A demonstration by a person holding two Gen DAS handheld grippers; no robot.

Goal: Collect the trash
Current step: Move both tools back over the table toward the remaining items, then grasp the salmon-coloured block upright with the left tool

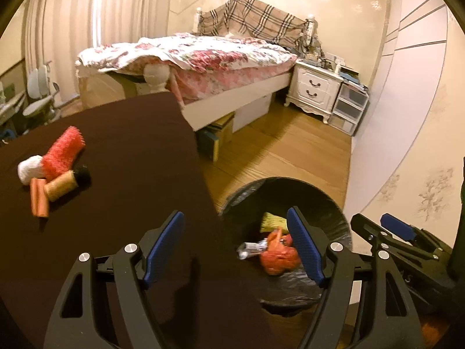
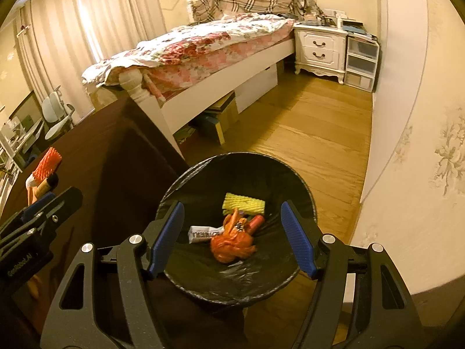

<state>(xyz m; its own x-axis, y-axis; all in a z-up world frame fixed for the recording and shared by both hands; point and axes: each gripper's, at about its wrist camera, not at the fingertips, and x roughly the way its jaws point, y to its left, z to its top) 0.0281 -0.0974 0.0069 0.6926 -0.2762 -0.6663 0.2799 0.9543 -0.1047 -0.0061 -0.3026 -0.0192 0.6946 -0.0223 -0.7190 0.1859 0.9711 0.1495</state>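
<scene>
home bedroom, bed [image 1: 203, 55], nightstand [image 1: 315, 88], curtains [image 2: 96, 14]

The round bin lined with a black plastic bag [image 2: 186, 180] sits right under the right claw [image 2: 232, 238], just off the edge of the dark brown desk [image 1: 122, 157]. Inside it: a crumpled orange plastic bag [image 2: 232, 245] in the middle, a white printed wrapper [image 2: 203, 234] touching its left side, a yellow foam net sleeve [image 2: 244, 203] lying flat behind it, and a small red tube-like piece [image 2: 255, 222] poking out beside it.

Well ahead-left of the left claw [image 1: 237, 247], a pile on the desk: red foam net sleeve [image 1: 62, 154], white wad [image 1: 29, 168], orange wrapper [image 1: 39, 197], tan cylinder with black cap [image 1: 65, 184], all touching.
</scene>
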